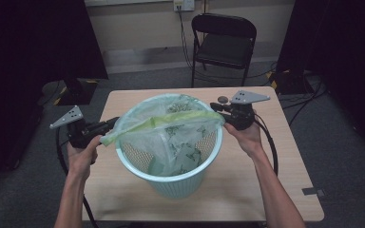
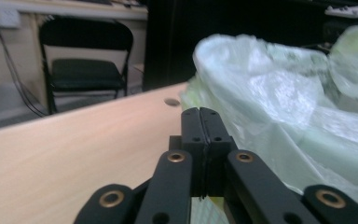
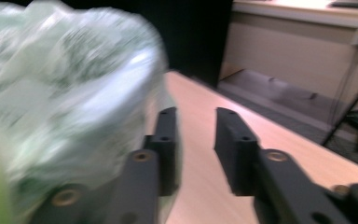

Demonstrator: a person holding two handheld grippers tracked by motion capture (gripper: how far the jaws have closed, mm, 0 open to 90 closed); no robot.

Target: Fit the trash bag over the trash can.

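Centrally, round mesh basket (image 1: pixel 185 183), crinkly translucent bag liner (image 1: pixel 171 126).

One basket (image 1: pixel 171 183), one bag (image 1: pixel 166 124), one table (image 1: pixel 285 156), one chair (image 1: pixel 223 42), two tools.

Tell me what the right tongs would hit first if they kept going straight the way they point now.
Probably nothing soon: the open right tongs point along the bare light wooden table, with the translucent green plastic bag brushing past their left jaw. Blur leaves depth unclear.
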